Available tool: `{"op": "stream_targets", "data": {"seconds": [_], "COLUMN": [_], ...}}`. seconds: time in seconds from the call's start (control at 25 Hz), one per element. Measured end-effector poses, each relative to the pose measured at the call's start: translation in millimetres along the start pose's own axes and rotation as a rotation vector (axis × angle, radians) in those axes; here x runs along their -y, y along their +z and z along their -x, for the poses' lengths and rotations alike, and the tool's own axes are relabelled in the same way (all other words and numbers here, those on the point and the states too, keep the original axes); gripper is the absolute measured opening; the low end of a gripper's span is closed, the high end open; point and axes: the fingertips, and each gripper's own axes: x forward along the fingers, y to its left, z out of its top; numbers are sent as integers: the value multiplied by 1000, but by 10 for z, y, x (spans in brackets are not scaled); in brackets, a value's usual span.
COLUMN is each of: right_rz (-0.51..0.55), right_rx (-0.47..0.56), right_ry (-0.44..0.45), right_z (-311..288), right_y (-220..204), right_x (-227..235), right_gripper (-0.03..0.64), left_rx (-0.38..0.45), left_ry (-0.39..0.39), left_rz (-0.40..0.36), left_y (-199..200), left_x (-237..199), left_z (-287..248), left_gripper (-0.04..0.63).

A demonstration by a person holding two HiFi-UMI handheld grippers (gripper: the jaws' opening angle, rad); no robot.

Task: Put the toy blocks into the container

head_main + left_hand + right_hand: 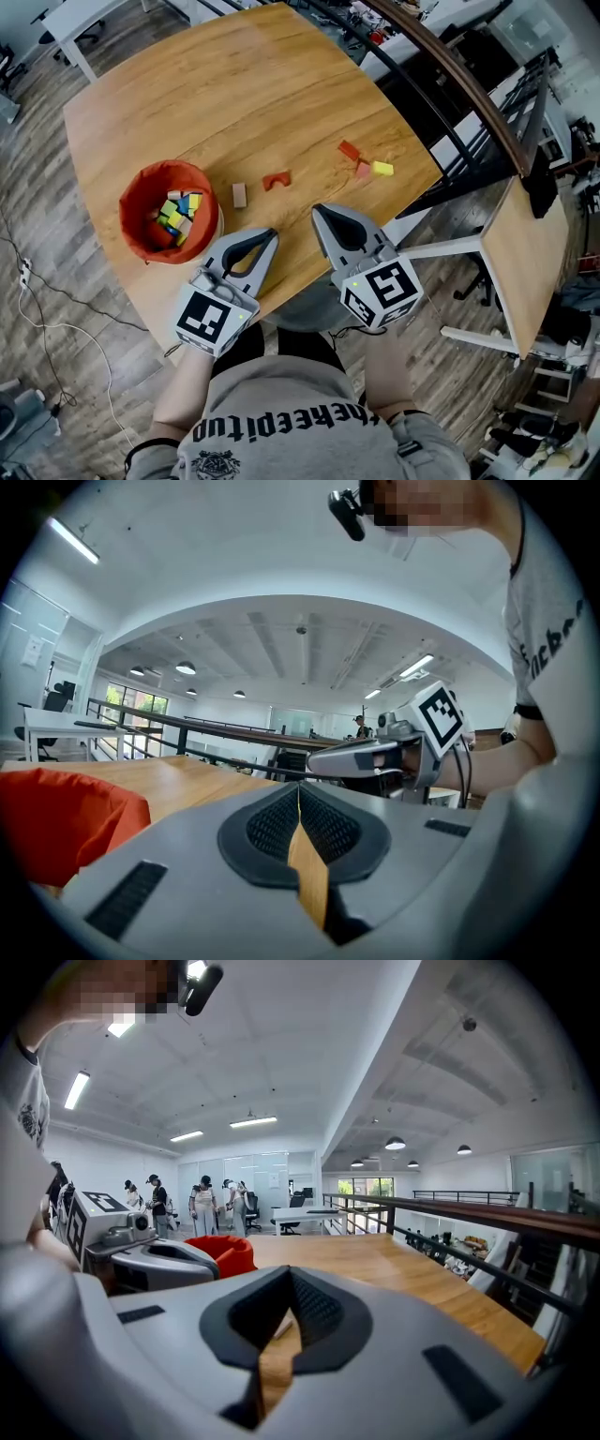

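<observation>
Closed and empty, left hand-held gripper [270,234] and right hand-held gripper [319,211] hover just short of the toy blocks [276,180].

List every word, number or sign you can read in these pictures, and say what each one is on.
"thekeepitup" (fourth letter unsure), seen upside down in the head view: dark print on the person's grey shirt.
Emblem below that print: too small to read.
Letters on the shirt in the left gripper view: cut off, unreadable.
Square markers on the left gripper and right gripper: black-and-white patterns, no letters.
Nothing else is legible.
</observation>
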Motion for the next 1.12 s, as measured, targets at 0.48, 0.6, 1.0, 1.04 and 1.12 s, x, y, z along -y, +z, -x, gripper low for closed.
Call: {"op": "stream_targets", "data": {"seconds": [0.48,0.6,1.0,1.04,1.12], "right_rz": [14,48,131,137,152], "right_rx": [-43,-65,-135,-143,-158], "right_ry": [69,91,181,193,218], "right_z": [-319,-429,-788,-816,-873], "right_y": [-88,-127,-327,-351,-404], "right_x": [189,226,366,379,401], "right_gripper": [11,11,12,11,12], "left_rx": [-19,-16,-36,-38,-42], "left_ry": [36,56,143,152,171], "left_rz": [36,39,83,89,105], "left_y": [-72,-89,-199,-206,-221], "left_x": [-163,-211,-333,-344,-365], "left_z": [-211,-242,-333,-345,-368], "left_gripper": [15,15,15,15,15]}}
